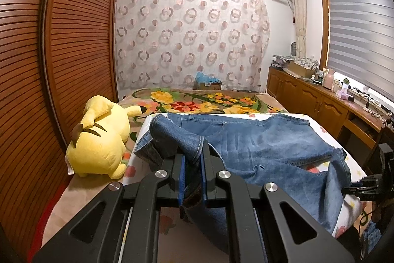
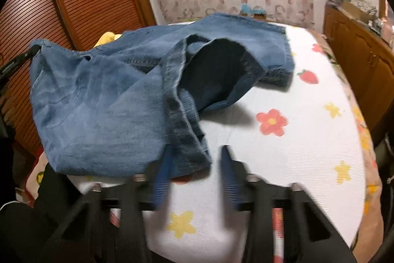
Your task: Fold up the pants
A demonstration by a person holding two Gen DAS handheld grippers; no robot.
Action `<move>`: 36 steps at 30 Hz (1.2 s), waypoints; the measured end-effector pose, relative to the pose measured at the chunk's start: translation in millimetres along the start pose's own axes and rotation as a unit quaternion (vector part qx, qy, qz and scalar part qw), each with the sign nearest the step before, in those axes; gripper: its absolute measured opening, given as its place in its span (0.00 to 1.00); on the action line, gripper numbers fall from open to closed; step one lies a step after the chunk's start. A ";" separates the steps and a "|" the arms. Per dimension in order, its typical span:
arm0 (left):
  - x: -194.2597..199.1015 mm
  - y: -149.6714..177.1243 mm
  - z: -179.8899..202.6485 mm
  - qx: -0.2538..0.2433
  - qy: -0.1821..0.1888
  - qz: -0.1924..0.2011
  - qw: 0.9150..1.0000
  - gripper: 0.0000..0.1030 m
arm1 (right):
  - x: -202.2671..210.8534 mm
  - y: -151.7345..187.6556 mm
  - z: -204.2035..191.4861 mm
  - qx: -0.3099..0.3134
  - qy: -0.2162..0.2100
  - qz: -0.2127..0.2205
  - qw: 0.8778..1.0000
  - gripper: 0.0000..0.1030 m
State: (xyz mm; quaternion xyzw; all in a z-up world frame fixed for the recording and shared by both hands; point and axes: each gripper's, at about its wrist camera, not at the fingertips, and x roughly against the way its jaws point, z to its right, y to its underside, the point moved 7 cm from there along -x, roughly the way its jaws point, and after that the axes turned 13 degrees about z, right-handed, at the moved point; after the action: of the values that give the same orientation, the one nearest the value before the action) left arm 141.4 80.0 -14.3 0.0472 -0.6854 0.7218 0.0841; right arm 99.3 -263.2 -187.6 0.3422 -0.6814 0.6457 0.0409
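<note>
Blue jeans (image 1: 270, 147) lie crumpled on a white flowered sheet (image 1: 327, 132) on the bed. My left gripper (image 1: 192, 162) is shut on a rolled leg cuff and holds it above the sheet. In the right wrist view the jeans (image 2: 103, 110) hang in a raised fold whose far corner is pinched by the left gripper (image 2: 29, 54). My right gripper (image 2: 195, 164) is blurred, with its jaws apart. A dark hem corner (image 2: 194, 152) lies between them against the left finger (image 2: 162, 171); the right finger (image 2: 229, 169) is clear of the cloth.
A yellow plush toy (image 1: 98, 139) lies left of the jeans beside a slatted wooden wardrobe (image 1: 73, 41). A flowered blanket (image 1: 197, 102) covers the far bed. A low wooden cabinet (image 1: 320, 100) with clutter runs along the right under the window.
</note>
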 end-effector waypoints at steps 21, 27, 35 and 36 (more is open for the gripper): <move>-50.5 -68.2 -12.5 0.006 -0.033 0.045 0.998 0.09 | 94.7 -113.1 64.3 0.000 0.058 0.182 0.982 0.03; -81.2 -67.8 -12.6 0.006 -0.040 0.035 0.999 0.09 | 72.1 -122.0 72.6 0.001 0.074 0.181 0.981 0.03; -128.7 -72.5 -15.6 0.014 -0.045 0.018 0.999 0.09 | 53.4 -147.8 67.5 -0.009 0.076 0.169 0.983 0.03; -136.8 -74.5 -15.4 0.014 -0.043 0.016 0.999 0.09 | 51.7 -151.9 68.6 -0.009 0.078 0.169 0.983 0.03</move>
State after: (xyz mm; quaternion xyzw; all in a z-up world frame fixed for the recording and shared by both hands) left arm 290.3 91.1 32.8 0.0688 -0.6790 0.7297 0.0422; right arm 165.2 -336.5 -43.6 0.1706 -0.7298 0.6619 -0.0129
